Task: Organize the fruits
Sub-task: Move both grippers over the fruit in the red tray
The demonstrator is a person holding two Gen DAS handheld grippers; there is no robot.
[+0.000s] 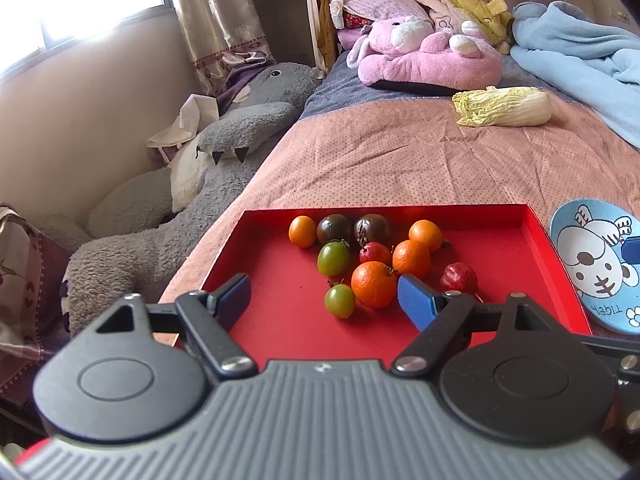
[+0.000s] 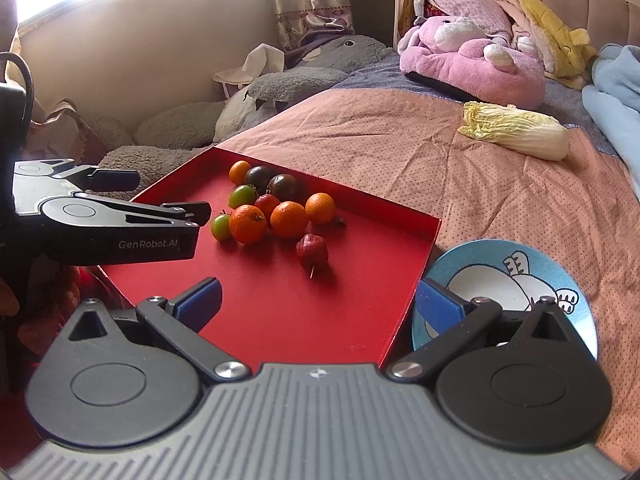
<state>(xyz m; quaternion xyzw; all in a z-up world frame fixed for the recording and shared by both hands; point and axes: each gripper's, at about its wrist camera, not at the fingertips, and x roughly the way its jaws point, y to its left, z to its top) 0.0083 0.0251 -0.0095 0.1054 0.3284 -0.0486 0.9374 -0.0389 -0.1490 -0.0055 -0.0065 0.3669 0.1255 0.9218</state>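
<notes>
A red tray (image 1: 280,332) (image 2: 280,312) lies on the bed and holds a cluster of small fruits: several oranges (image 1: 374,284) (image 2: 248,224), two green tomatoes (image 1: 340,301) (image 2: 221,227), two dark tomatoes (image 1: 334,229) (image 2: 285,187) and two red fruits (image 1: 459,277) (image 2: 312,250). My left gripper (image 1: 324,300) is open and empty, low over the tray's near part, just short of the fruits; it also shows in the right wrist view (image 2: 172,196). My right gripper (image 2: 316,306) is open and empty over the tray's near right corner.
A blue cartoon plate (image 1: 592,264) (image 2: 520,280) lies right of the tray. A napa cabbage (image 1: 504,106) (image 2: 516,130) lies farther back on the pink bedspread. Pink plush (image 1: 428,56), blue blanket (image 1: 580,48) and a grey plush (image 1: 224,140) beside the bed's left edge.
</notes>
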